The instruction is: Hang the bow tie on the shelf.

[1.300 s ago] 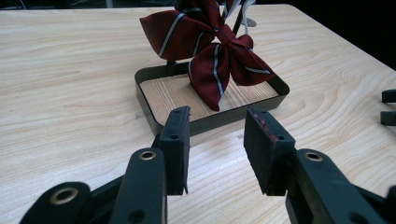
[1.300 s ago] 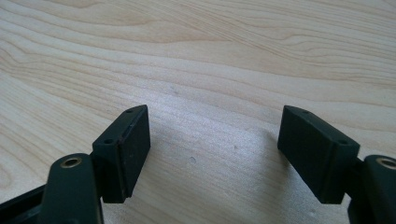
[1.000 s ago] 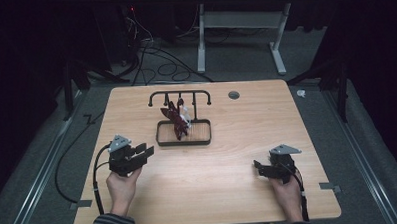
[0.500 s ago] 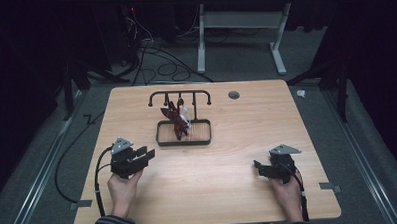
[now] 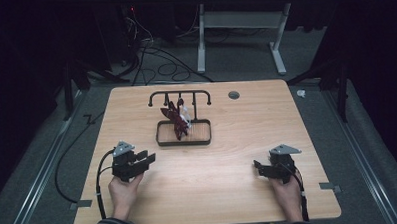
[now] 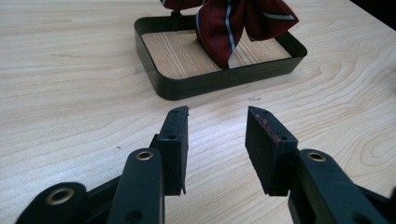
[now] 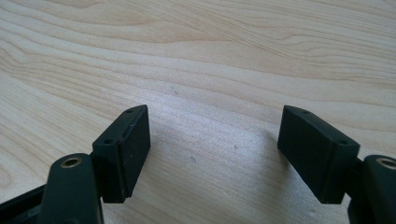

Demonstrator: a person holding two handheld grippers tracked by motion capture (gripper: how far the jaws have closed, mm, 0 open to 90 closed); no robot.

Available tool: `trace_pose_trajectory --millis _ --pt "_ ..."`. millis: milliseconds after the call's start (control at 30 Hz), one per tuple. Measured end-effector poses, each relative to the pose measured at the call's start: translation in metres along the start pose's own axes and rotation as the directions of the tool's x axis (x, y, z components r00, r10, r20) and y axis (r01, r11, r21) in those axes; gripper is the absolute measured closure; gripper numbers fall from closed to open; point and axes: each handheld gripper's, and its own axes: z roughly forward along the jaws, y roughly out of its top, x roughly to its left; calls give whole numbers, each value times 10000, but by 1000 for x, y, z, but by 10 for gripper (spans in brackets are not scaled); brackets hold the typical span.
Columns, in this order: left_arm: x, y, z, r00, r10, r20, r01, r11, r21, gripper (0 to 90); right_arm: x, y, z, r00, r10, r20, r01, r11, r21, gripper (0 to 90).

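A black stand has a hook rail (image 5: 180,94) over a shallow tray (image 5: 182,143) with a wooden floor, set mid-table. A dark red striped bow tie (image 5: 177,120) hangs from the rail and reaches down into the tray. My left gripper (image 5: 147,157) lies at the front left, pointing toward the tray, open and empty. In the left gripper view its gripper (image 6: 217,112) stands a short way from the tray's rim (image 6: 210,84), with the bow tie (image 6: 229,23) beyond. My right gripper (image 5: 257,166) rests at the front right, open wide over bare wood (image 7: 215,112).
The wooden table (image 5: 267,119) has a round grommet hole (image 5: 233,95) near its far edge. Cables trail from both grippers off the near edge. Beyond the table are floor cables and a white desk frame (image 5: 279,44).
My left gripper has slipped slightly toward the near edge. The right gripper, stand and bow tie have not moved.
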Motion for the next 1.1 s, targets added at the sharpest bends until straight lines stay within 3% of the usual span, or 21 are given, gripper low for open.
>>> trace_pose_trajectory --millis 300,433,1100 --pt "2 -9 5 9999 -98 -49 99 9998 195 594 0 0 0 10000 0 4 0 10000 -1 265" --pt "4 -13 6 9996 -123 -252 132 9994 329 591 0 0 0 10000 -6 0 6 10000 -4 266" --pt "5 -24 15 9963 253 -826 -193 9972 726 570 0 0 0 10000 0 0 0 10000 -1 266"
